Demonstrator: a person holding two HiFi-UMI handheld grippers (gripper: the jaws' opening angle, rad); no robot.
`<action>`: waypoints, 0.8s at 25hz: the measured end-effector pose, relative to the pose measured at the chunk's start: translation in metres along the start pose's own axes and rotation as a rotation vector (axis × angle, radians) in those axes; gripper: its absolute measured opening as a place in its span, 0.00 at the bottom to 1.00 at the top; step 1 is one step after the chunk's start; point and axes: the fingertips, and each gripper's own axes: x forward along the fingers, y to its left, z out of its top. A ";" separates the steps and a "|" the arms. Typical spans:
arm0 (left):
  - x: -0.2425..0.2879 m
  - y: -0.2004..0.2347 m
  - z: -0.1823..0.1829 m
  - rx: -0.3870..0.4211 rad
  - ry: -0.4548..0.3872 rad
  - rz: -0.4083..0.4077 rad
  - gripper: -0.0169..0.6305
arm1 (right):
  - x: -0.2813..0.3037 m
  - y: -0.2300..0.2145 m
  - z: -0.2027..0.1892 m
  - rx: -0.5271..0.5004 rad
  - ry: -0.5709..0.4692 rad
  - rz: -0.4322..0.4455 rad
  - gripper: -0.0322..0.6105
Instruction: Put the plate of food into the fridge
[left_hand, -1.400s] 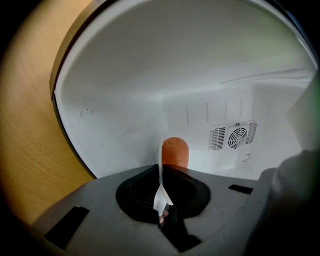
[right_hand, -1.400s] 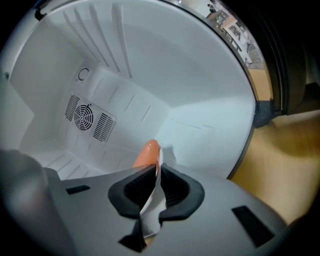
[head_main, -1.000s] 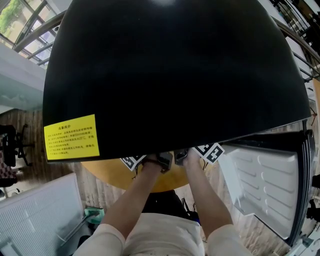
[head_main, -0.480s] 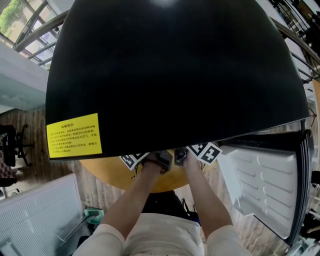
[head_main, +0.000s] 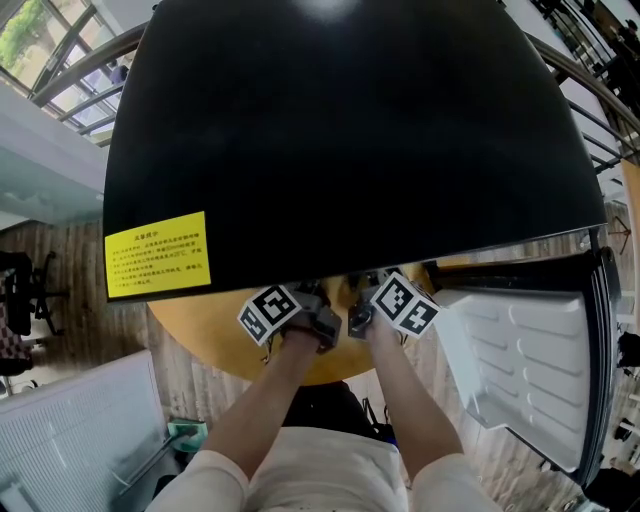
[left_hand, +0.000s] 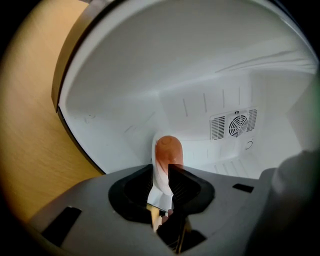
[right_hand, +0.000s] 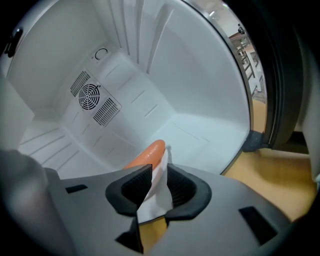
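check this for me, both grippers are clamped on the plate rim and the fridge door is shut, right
Wrong on the door: the fridge door is open, not shut; the head view shows it swung out at the right. The rest stands: the left gripper and the right gripper are both clamped on the rim of the plate.

Plate (right_hand: 158, 186) is white, food (right_hand: 147, 153) orange, fridge (head_main: 350, 130) black outside.

The fridge (head_main: 350, 130) stands before you, its door (head_main: 520, 360) open at your right. The plate (right_hand: 159, 197), sausage (right_hand: 145, 154) on it, reaches inside, the vent (right_hand: 95, 102) behind it.
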 end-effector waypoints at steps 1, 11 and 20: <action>-0.001 -0.003 0.001 0.004 -0.005 -0.008 0.19 | -0.001 0.000 -0.001 0.003 0.001 0.001 0.19; -0.033 -0.005 -0.006 0.091 0.044 -0.015 0.19 | -0.033 0.015 -0.014 0.001 0.008 0.040 0.19; -0.082 -0.013 -0.029 0.334 0.158 -0.020 0.18 | -0.081 0.039 -0.040 -0.050 0.065 0.077 0.19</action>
